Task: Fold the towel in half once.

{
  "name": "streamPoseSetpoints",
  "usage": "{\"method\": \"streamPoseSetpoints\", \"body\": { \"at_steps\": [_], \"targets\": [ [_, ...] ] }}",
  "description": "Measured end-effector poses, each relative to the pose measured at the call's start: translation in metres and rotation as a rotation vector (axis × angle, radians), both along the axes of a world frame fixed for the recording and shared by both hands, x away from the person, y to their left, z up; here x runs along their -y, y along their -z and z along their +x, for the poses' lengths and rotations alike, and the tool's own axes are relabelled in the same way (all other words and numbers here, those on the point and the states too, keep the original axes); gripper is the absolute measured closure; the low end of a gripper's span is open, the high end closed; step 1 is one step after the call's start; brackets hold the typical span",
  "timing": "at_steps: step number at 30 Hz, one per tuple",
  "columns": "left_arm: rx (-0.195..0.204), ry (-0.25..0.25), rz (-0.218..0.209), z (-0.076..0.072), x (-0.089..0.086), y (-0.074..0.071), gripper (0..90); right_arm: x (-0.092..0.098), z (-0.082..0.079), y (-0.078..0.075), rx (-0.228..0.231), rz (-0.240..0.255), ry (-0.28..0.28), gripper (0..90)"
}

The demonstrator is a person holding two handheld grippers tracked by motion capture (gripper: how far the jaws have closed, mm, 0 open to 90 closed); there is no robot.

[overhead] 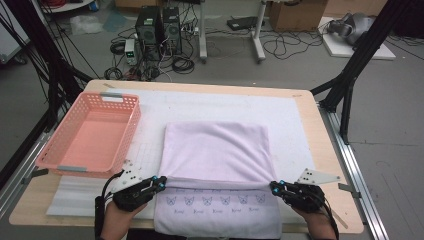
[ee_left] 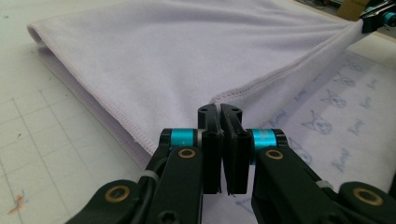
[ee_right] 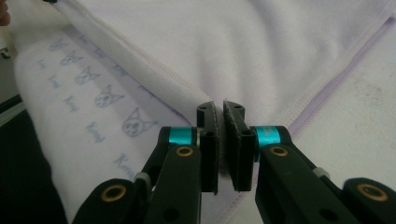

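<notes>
Both grippers, left (overhead: pixel 161 184) and right (overhead: pixel 274 188), clamp the towel (overhead: pixel 217 150), its repeated print seemingly "Kuromi".

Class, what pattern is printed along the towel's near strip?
Rows of small blue cat faces with script words on the pale lilac towel, clearest in the right gripper view.

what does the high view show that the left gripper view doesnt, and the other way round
High view alone: the pink basket at the table's left, and the left tool from outside. Left gripper view alone: close stitching along the towel's hem, a faint grid on the mat, and its jaws shut on the folded edge. Both: the lavender towel with printed cat faces, and the right tool pinching the other corner.
</notes>
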State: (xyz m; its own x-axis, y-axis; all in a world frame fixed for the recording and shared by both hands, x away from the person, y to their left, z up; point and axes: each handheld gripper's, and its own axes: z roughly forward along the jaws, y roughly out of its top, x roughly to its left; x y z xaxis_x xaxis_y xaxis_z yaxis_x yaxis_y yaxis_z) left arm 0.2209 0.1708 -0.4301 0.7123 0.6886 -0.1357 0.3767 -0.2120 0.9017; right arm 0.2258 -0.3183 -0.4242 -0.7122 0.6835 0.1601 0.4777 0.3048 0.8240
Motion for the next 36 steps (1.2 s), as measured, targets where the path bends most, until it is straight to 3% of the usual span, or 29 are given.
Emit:
{"method": "streamPoseSetpoints", "body": {
  "at_steps": [6,11,16,17,19,21,24,26,29,31,36],
  "targets": [
    [-0.006,0.03,0.002,-0.016,-0.005,-0.005,86.6,0.0,-0.015,-0.004,-0.007,-0.017,-0.037,84.6],
    [-0.037,0.074,0.017,-0.031,-0.007,-0.002,86.6,0.001,-0.029,-0.007,-0.027,-0.031,-0.069,84.6],
    [-0.078,0.117,0.031,-0.038,-0.009,0.002,85.0,0.0,-0.036,-0.004,-0.133,-0.073,-0.105,83.8],
    [-0.087,0.12,0.023,-0.037,-0.01,0.002,81.5,0.0,-0.036,-0.003,-0.135,-0.079,-0.106,81.4],
    [-0.088,0.098,-0.001,-0.033,-0.011,0.002,62.3,0.0,-0.034,-0.005,-0.118,-0.064,-0.087,72.0],
    [-0.087,0.07,-0.045,-0.028,-0.012,-0.001,50.6,0.001,-0.032,-0.006,-0.092,-0.037,-0.062,66.6],
    [-0.064,0.028,-0.099,-0.018,-0.015,-0.007,46.7,0.002,-0.025,-0.008,-0.042,0.009,-0.03,62.2],
    [-0.064,0.006,-0.111,-0.01,-0.017,-0.009,46.2,0.002,-0.021,-0.011,-0.003,0.01,0.02,61.2],
    [-0.066,-0.027,-0.097,0.0,-0.017,-0.006,46.5,0.0,-0.015,-0.01,0.025,-0.025,0.065,61.6],
    [-0.072,-0.031,-0.058,0.006,-0.014,-0.001,46.8,-0.005,-0.014,-0.006,0.005,-0.055,0.039,62.2],
    [-0.133,-0.041,0.011,0.021,-0.001,0.016,47.1,-0.016,-0.006,0.011,-0.044,-0.127,-0.005,63.3]
  ]
}}
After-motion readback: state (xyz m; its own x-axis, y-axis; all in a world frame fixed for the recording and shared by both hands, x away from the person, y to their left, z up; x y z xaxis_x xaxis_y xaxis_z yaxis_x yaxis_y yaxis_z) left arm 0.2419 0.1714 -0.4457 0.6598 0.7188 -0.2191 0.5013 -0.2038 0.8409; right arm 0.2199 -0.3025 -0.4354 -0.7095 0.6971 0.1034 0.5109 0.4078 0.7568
